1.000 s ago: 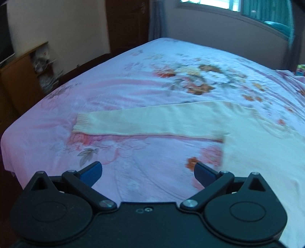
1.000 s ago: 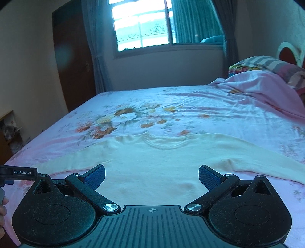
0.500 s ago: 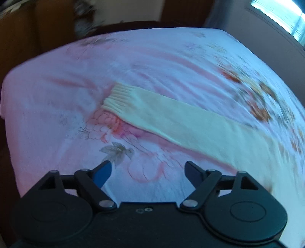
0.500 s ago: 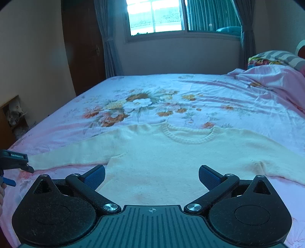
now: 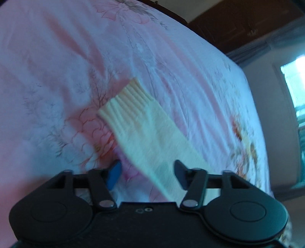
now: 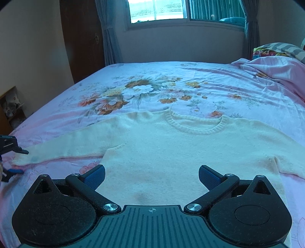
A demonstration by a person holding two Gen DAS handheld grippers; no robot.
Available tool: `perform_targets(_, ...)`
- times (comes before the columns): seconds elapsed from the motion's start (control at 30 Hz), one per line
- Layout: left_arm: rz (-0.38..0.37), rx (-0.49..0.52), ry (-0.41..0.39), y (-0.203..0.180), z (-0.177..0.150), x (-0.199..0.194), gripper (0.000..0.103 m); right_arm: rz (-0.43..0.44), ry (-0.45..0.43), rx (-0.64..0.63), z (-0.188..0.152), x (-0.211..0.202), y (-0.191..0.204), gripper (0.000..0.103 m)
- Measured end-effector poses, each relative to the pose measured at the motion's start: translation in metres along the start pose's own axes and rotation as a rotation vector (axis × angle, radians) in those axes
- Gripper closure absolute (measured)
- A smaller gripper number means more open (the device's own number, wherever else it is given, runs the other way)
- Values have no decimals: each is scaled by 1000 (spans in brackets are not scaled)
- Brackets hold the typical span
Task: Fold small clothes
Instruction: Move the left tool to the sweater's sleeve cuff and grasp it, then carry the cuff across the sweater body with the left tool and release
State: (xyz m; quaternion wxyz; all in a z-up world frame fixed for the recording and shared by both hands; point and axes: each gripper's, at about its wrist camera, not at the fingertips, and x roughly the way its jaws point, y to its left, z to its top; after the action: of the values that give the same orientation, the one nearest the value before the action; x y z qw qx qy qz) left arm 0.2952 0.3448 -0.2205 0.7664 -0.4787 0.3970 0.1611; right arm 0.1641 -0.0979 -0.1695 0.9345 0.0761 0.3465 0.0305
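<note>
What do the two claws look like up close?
Both are black plastic. Each has two round discs at the base, thin black link arms with shiny silver pins, and blue pads on the fingertips. The right claw has a ridged grey plate with a small crosshair mark. The left claw has a plain black plate with tiny screw holes.

- One cream sweater (image 6: 171,152), spread flat on the near part of the bed.
- Two sleeves on it: one reaching left (image 6: 63,150), one reaching right (image 6: 286,152).
- One ribbed cuff (image 5: 125,101) in clear view, at the end of the left sleeve.
- One round ribbed collar (image 6: 196,126), on the far edge of the sweater.
- One bed with a pink flowered sheet (image 6: 190,76).
- Two grippers: the left gripper (image 5: 147,174) and the right gripper (image 6: 151,176), each with two blue-padded fingers.
- One window (image 6: 183,9) in the far wall.
- Two curtains, one at the window's left (image 6: 108,38), one at its right (image 6: 251,28).
- One striped pillow (image 6: 286,48), far right.
- One dark door (image 6: 82,38), far left.
</note>
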Motion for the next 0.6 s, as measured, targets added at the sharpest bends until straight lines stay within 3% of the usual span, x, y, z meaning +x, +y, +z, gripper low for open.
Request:
perform_targets(0.03,-18,-25,-2,2,2,4,56,-1,1,-2,0,1,0,0)
perform_targets(0.13,-27,-83,-23,7,6,13,96,-1,4,5,-1,5,-1,0)
perform_targets(0.17,-22,-97,-31,8,8,16,103,-3,4,6,-2,7,-2,0)
perform_targets(0.27,2,-51,-77,-4,6,14,102,-18,20,7,-3,13,-6,0)
perform_targets(0.37,-25,150,-145,-48,-7,-2,102,-27,23,25,-2,15,-14,0)
perform_targets(0.47,-103,386,-168,-110,-39,-19,102,-40,19,42,-1,15,-25,0)
perform_targets(0.6,-239,649,-94,-192,-110,-30,102,-69,16,68,0,11,-45,0)
